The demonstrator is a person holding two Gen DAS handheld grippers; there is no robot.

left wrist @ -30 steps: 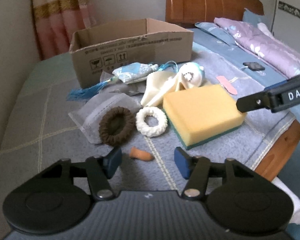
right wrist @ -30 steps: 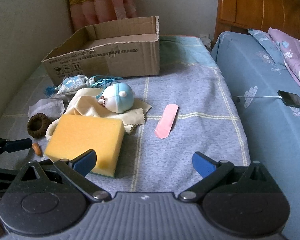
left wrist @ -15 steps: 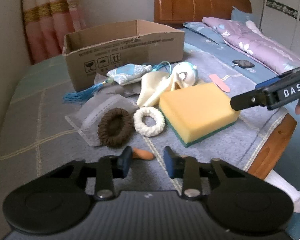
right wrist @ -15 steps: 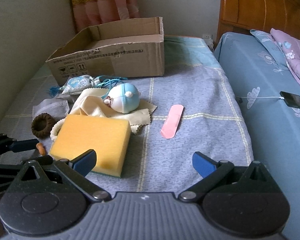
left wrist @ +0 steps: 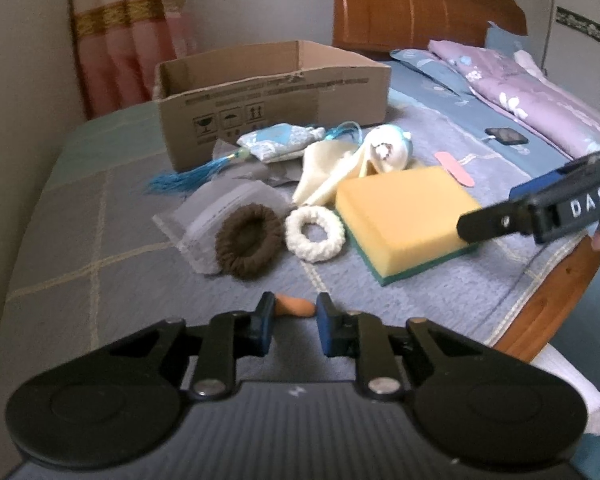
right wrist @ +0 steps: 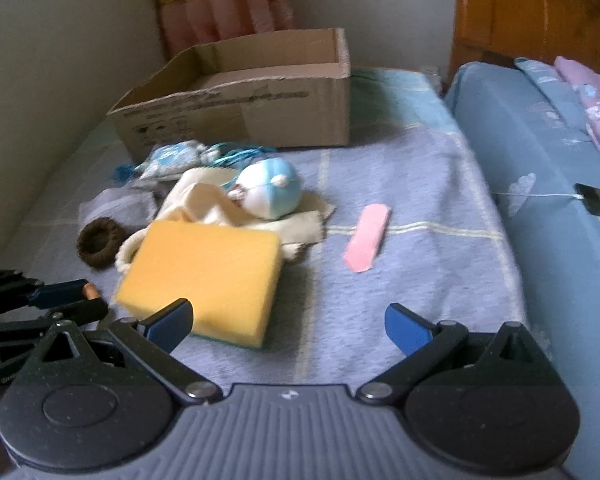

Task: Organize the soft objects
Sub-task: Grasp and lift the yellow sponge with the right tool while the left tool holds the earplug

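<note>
Between the left gripper's [left wrist: 293, 316] pinching fingers sits the earplug [left wrist: 296, 306], presumably box-bound [left wrist: 276, 92]; the right gripper [right wrist: 288, 322] waits spread.

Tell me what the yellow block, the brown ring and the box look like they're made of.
Yellow block: likely foam sponge, matte, with a green scouring layer along its base.
Brown ring: apparently knitted or fuzzy fabric, a hair tie by its ribbed, soft surface.
Box: brown cardboard, printed handling symbols, torn top edge.
</note>
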